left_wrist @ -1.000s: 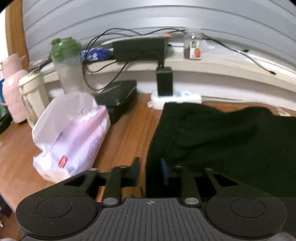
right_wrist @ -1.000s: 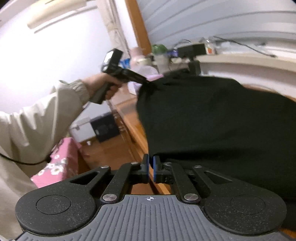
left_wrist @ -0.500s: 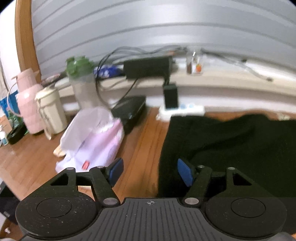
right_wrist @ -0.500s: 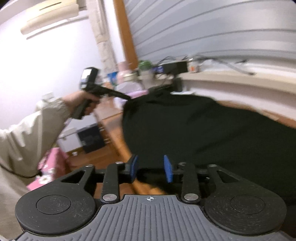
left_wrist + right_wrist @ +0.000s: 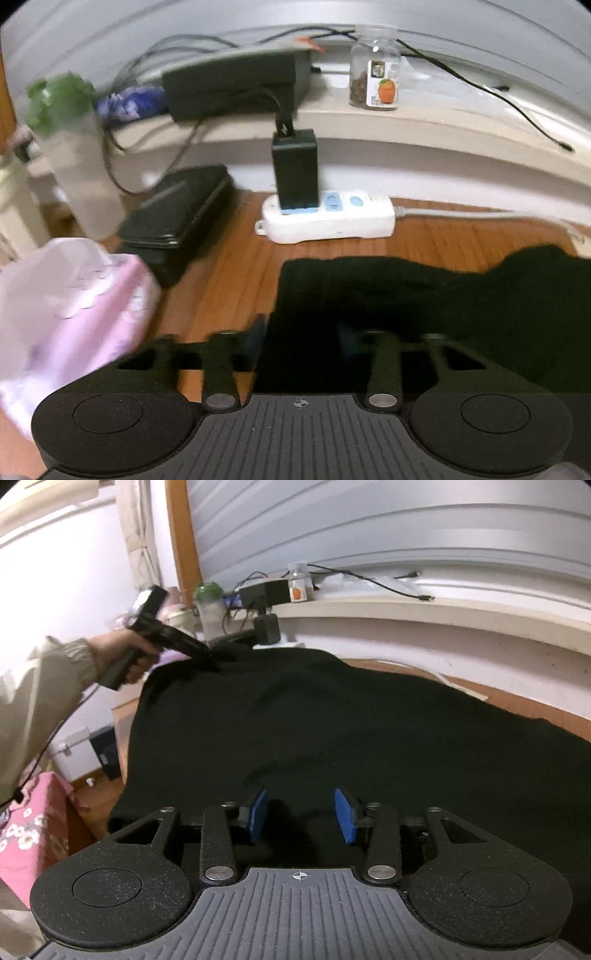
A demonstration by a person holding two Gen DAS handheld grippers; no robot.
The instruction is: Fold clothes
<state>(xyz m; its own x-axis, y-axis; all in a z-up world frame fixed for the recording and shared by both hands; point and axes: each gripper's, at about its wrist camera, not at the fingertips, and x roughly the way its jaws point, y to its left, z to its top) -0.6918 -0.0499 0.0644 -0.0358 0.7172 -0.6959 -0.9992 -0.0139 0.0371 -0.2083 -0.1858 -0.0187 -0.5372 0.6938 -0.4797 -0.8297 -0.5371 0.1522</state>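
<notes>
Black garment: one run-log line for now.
black garment spread on table | left gripper jaws just closing around far corner, grip unclear | right gripper jaws just opening above near edge, nothing pinched

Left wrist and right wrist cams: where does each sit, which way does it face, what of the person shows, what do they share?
Left wrist: on the left tool, facing across the black knitted garment to the white power strip and sill; only its own blurred fingers show, garment edge between them.
Right wrist: on the right tool, blue pads apart over the garment, facing the left-hand wall; shows the person's hand, beige sleeve and the left tool at the garment's far corner.
Shared: garment, clear glass jar with orange label, green-lidded bottle, black charger block.
</notes>
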